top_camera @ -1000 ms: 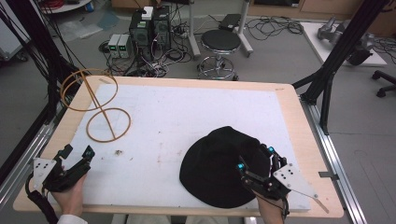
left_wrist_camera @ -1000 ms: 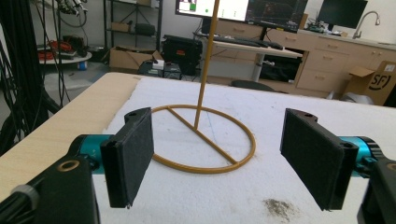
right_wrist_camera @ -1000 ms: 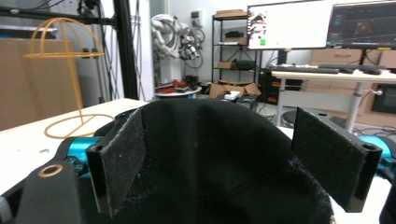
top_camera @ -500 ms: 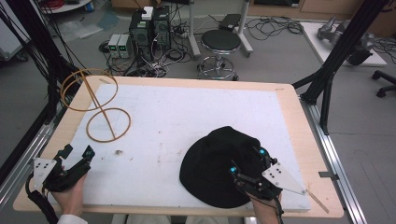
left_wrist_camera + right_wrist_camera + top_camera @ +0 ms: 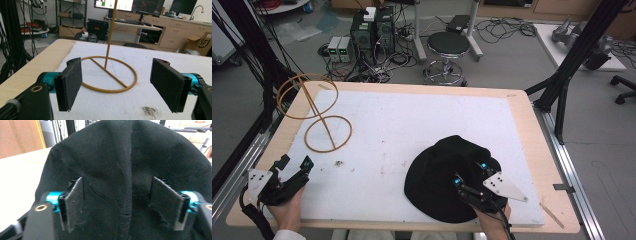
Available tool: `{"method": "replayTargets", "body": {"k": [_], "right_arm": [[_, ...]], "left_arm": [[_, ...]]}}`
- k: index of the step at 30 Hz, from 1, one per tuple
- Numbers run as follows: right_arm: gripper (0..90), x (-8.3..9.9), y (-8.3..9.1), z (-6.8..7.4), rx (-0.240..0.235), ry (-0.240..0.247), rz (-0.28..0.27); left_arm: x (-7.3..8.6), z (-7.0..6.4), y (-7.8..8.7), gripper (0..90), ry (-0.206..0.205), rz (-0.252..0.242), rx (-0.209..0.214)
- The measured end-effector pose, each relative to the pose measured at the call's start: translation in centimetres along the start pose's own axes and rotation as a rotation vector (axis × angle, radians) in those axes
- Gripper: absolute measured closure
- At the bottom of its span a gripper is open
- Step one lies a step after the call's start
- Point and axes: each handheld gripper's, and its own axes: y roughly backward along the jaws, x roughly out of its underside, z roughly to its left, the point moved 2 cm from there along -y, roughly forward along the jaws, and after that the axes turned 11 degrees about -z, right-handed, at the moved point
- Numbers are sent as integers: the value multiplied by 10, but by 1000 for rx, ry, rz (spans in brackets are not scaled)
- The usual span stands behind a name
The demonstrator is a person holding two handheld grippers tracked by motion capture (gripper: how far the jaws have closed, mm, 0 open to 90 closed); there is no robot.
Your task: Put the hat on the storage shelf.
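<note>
A lab room with a grey floor surrounds the wooden table [image 5: 532, 130], whose top is mostly covered by a white mat [image 5: 412, 130]; beyond the far edge stand a round black stool [image 5: 448, 45] and some small computers [image 5: 372, 27] among tangled cables. On the near right part of the mat lies a black hat [image 5: 437, 175], its cloth rumpled into a rise with a fold running up the middle, as the right gripper view shows. The right gripper [image 5: 469, 175] sits over the near right side of the hat, held by a hand [image 5: 492, 222] coming in from the bottom edge. Its jaws are spread wide with the raised fold of cloth between them; the pads [image 5: 75, 200] rest on or just above the fabric on either side of the fold, and nothing is clamped. Whether the pads actually press into the cloth cannot be told. At the near left corner the left gripper [image 5: 294, 167] is held low over the mat by the other hand [image 5: 287, 210], well apart from the hat. Its jaws also stand wide open and empty. It faces a yellow wire stand [image 5: 319, 120] with a flat ring base on the mat, a slanted rod and an upper ring near the far left corner. A small dark smudge [image 5: 339, 163] marks the mat just beside the left gripper.
</note>
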Motion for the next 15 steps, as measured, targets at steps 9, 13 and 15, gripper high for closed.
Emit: {"method": "replayTargets", "body": {"k": [9,13,15], "right_arm": [[573,3,-2,-3,9,-16,69],[684,5,-4,1,5,9,91],[806,4,-4,3,20,20,90]], "left_arm": [[1,0,-1,261,1,4,4],[1,-1,-1,261,-1,4,4],[1,-1,-1,261,2,3,7]]}}
